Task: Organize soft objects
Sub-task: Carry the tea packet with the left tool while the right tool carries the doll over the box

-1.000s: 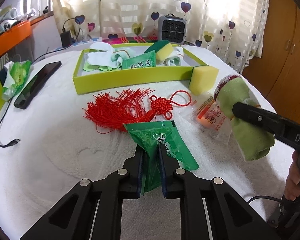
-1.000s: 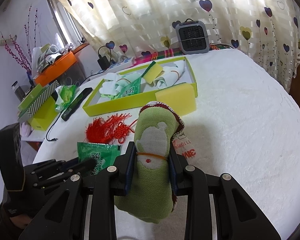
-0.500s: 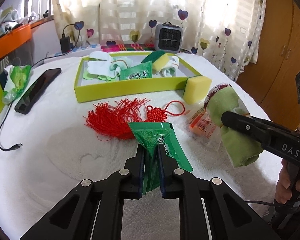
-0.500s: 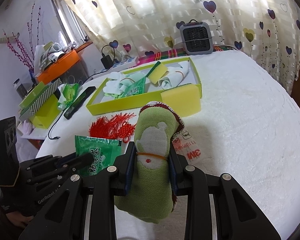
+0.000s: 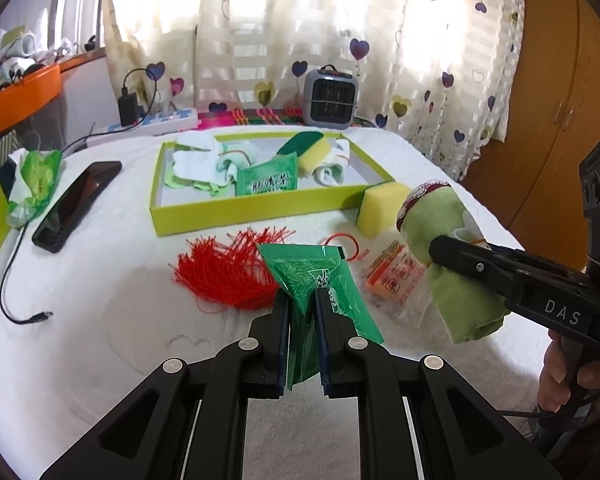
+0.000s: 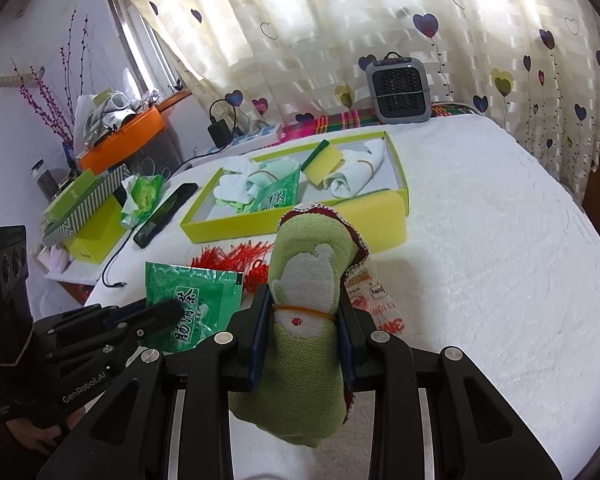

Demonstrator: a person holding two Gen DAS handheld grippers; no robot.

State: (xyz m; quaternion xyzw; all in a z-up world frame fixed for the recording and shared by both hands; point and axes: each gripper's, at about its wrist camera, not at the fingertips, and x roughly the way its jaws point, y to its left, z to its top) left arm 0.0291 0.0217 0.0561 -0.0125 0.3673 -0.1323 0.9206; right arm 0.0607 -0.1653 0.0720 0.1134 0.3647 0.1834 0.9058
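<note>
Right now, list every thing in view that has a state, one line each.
left gripper: jaws shut on the green tea packet.
green tea packet: held, lifted off the bed.
right gripper: jaws shut on the green sock roll.
green sock roll: rolled, banded, held up.
yellow-green tray: open, partly filled.
loose yellow sponge: outside, beside the tray.
red tassel knot: lying spread on the bed.
phone: screen dark.

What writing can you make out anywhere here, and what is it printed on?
"DAS": side of the right hand-held gripper.
"GenRobot.AI": body of the left hand-held gripper.
"肠清茶": green sachet held in the left hand-held gripper, and the matching sachet in the yellow-green tray.
"3M", mirrored: clear packet on the white cloth.
The packet's smaller print is too blurred to read.
</note>
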